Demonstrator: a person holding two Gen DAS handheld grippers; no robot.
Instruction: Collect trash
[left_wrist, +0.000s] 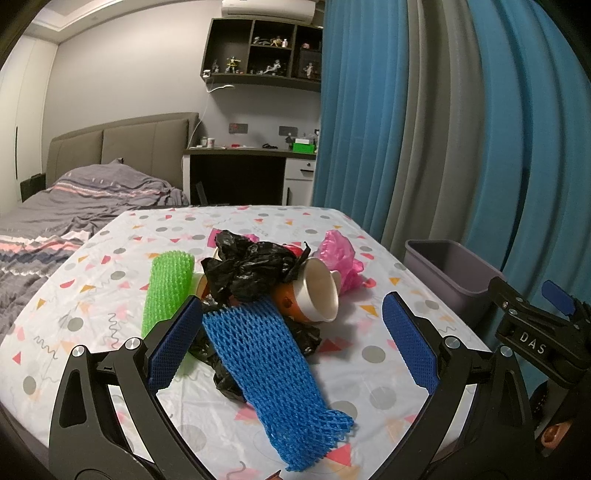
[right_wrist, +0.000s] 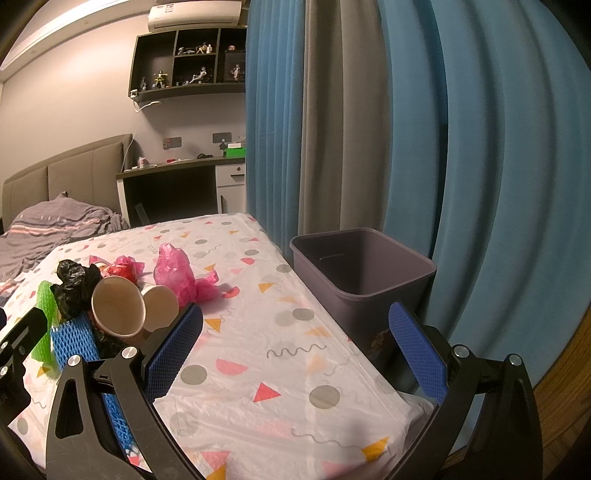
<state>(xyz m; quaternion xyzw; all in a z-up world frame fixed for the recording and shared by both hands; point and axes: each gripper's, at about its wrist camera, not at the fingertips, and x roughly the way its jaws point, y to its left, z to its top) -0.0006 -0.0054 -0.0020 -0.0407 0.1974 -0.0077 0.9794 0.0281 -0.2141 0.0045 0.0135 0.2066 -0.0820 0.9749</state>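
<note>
We are reading the task as barely begun: the grey plastic bin (right_wrist: 364, 266) is standing just off the table's (right_wrist: 280, 354) right edge and looking empty inside, as far as we can see, while all the trash is lying heaped on the patterned cloth. Both the left gripper (left_wrist: 295, 339) and the right gripper (right_wrist: 295, 349) are hovering with jaws wide apart, gripping nothing. We are noting a springy blue foam net (left_wrist: 273, 373), a green net (left_wrist: 168, 291), crinkled black bag (left_wrist: 247, 269), thin pink bag (left_wrist: 338, 258) and tipped paper cups (left_wrist: 314, 291).
</note>
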